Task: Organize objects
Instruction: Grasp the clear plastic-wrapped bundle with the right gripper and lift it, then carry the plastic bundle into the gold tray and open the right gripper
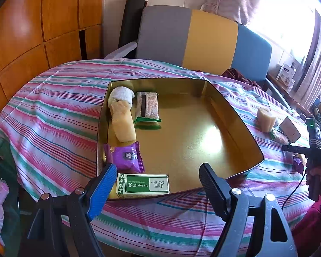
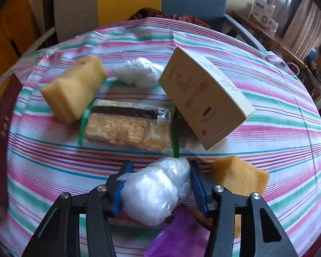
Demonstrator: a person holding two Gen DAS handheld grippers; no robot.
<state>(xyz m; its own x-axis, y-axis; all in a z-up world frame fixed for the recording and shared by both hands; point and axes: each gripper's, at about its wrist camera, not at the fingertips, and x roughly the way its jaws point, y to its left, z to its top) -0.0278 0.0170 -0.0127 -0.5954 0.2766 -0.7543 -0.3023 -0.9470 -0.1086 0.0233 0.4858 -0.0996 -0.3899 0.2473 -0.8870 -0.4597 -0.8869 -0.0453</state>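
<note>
striped cloth covers the round surface [image 1: 60,115]. left claw [image 1: 156,182] stands open over the near rim of the shiny gold tray [image 1: 235,115]. right claw [image 2: 158,184], beside the tray, grips a soft crinkled plastic bag ball [image 2: 154,194], near a rectangular cracker pack [image 2: 128,126].

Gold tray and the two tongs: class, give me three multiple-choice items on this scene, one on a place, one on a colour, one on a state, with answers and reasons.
1. Where is the green and white box?
A. in the gold tray's near corner
B. on the chair
C. on the floor

2. What colour is the snack packet in the tray?
A. red
B. purple
C. black

3. What are the right tongs doing?
A. hanging open and empty
B. gripping a sponge
C. clamped on a white plastic bundle

Answers: 1 A, it lies inside the rim beside the open left tongs. 2 B, its wrapper is purple. 3 C, both pads press the bundle.
</note>
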